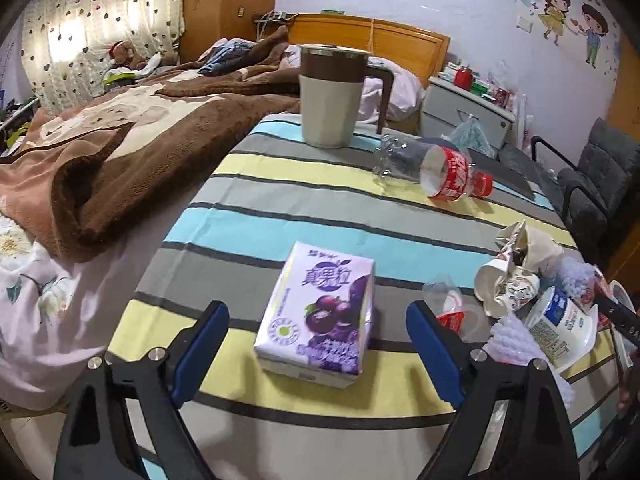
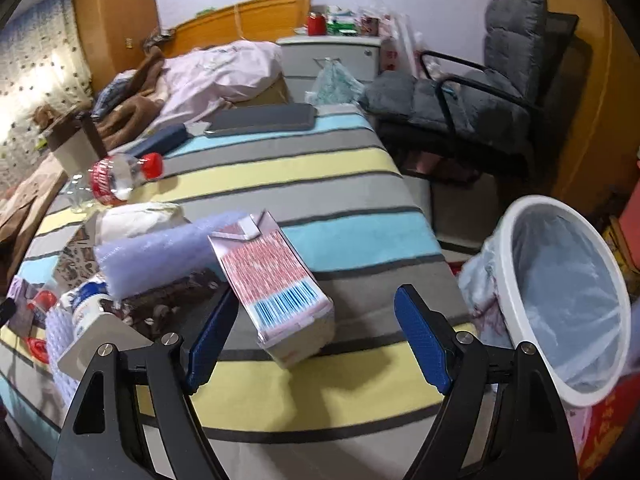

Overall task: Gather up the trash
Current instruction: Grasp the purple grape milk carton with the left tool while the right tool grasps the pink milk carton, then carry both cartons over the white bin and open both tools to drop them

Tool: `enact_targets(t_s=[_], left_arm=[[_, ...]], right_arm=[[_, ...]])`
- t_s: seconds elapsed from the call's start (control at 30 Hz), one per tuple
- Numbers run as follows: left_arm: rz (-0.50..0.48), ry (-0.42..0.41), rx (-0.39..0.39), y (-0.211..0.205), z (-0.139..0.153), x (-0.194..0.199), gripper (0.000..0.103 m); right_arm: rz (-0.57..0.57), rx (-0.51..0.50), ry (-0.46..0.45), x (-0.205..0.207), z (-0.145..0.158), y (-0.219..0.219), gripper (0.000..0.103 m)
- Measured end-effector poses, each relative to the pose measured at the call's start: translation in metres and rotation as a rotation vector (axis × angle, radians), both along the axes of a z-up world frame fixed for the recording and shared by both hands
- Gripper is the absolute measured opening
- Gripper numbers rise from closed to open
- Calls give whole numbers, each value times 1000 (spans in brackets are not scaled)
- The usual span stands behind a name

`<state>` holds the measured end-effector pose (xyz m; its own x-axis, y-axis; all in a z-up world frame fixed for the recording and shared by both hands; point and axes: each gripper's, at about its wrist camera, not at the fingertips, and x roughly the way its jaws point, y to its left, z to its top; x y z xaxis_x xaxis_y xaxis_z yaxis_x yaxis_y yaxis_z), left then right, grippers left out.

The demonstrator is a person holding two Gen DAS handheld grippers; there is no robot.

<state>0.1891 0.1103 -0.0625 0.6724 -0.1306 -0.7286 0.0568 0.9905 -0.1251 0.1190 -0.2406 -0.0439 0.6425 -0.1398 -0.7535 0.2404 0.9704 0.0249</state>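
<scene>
A purple fruit-drink carton (image 1: 316, 312) lies flat on the striped tablecloth (image 1: 256, 168). My left gripper (image 1: 318, 350) is open around its near end, and neither blue pad touches it. In the right wrist view a pink-and-red carton with a barcode (image 2: 276, 284) lies tilted on the cloth. My right gripper (image 2: 316, 342) is open, its left pad (image 2: 208, 344) close beside the carton and its right pad well clear. An empty cola bottle (image 1: 432, 168) lies on its side farther back. Crumpled paper cups (image 1: 508, 280) and a white yogurt tub (image 1: 560, 328) are piled at the right.
A white bin with a plastic liner (image 2: 568, 300) stands off the table's right edge. A beige jug (image 1: 332, 96) stands at the far edge. Bubble wrap (image 2: 160, 248), a dark tablet (image 2: 260, 120), a grey chair (image 2: 480, 92) and a bed with a brown blanket (image 1: 100, 152) surround the table.
</scene>
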Motion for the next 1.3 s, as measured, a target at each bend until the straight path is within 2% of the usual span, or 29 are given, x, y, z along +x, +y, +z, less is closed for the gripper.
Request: enact_targets(t_s=[0.1, 0.17, 0.27, 0.33, 0.47, 0.53, 0.57, 0.9, 1.3], left_arm=[[-12, 7, 8, -1, -3, 4, 90], [-13, 21, 17, -1, -4, 9, 86], [-36, 19, 30, -4, -5, 12, 75], [-46, 33, 42, -6, -8, 14, 67], [-52, 47, 57, -8, -10, 15, 60], [-57, 60, 57, -7, -13, 16, 57], [-56, 60, 60, -7, -13, 15, 57], [-56, 4, 70, -18, 7, -7, 56], [-140, -116, 50, -71, 57, -53, 56]], right_arm=[[61, -31, 10, 7, -3, 11, 81], [88, -39, 7, 8, -4, 15, 81], [109, -46, 7, 9, -3, 15, 75], [118, -58, 12, 9, -3, 17, 66], [126, -58, 12, 9, -3, 17, 54], [132, -47, 12, 9, -4, 16, 40], [134, -45, 14, 9, -4, 16, 36], [144, -25, -27, -1, 2, 17, 36], [139, -23, -118, -33, 34, 3, 36]])
